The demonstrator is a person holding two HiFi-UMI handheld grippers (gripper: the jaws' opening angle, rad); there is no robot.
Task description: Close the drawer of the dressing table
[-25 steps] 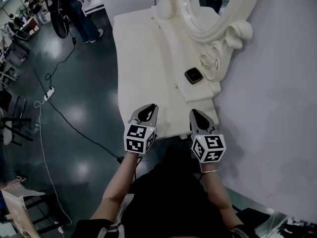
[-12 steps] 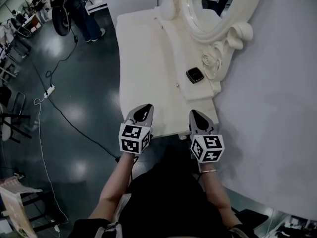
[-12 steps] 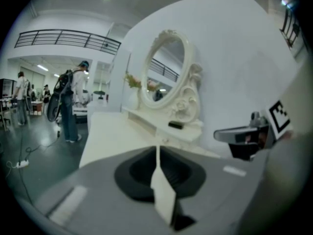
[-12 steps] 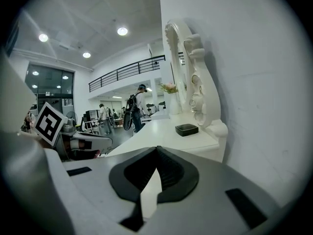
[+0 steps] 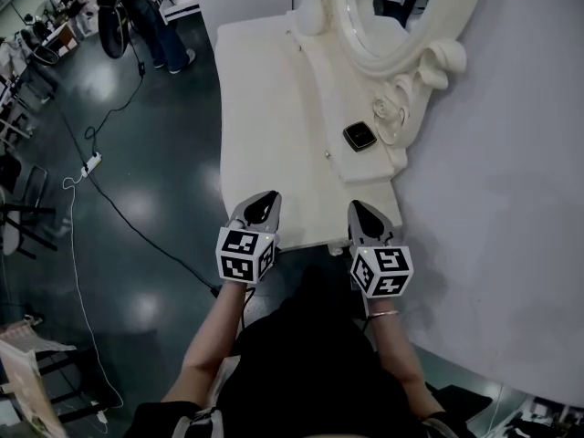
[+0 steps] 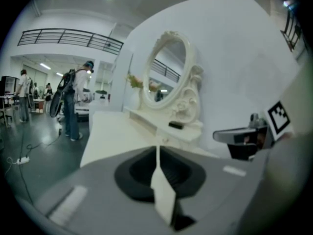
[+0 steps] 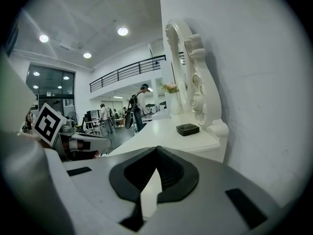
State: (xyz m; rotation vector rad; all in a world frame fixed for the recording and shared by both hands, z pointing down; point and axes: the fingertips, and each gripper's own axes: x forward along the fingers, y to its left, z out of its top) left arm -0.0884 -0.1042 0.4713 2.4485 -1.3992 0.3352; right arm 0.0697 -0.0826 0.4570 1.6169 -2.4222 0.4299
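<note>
- White all over, the dressing table point(image 5: 265, 108) runs away from the person, who stands at its near short edge. Its mirror point(image 5: 388, 26) is along the right long edge, against the wall.
- The small-knobbed drawer point(image 5: 326, 157) sits in the front of the raised tier under the mirror, about halfway along the worktop. I take this to be the one to close, but no view shows how far out it stands.
- The left gripper point(image 5: 263, 201) hangs over the near left corner and the right gripper point(image 5: 361, 210) over the near right corner. Each has its jaws pressed together with nothing between them, and both are well apart from the drawer.
- Risk: a push from this end would meet the drawer front at a slant. The drawer could then skew on its runners and jam half shut.
- Risk: narrow closed tips could slide off the smooth front or catch on the knob, glancing off it instead of driving it home.
- Risk: a dark box point(image 5: 359, 137) lies on the tier just beyond the drawer, close to the mirror's carved foot. A reach carried too high could sweep it towards the wall side.
- Risk: a hard shove could rock the mirror, or the vase point(image 5: 306, 12) at the far edge (both look top-heavy to me).
- Since the gap cannot be judged from here, the push could stop short.
</note>
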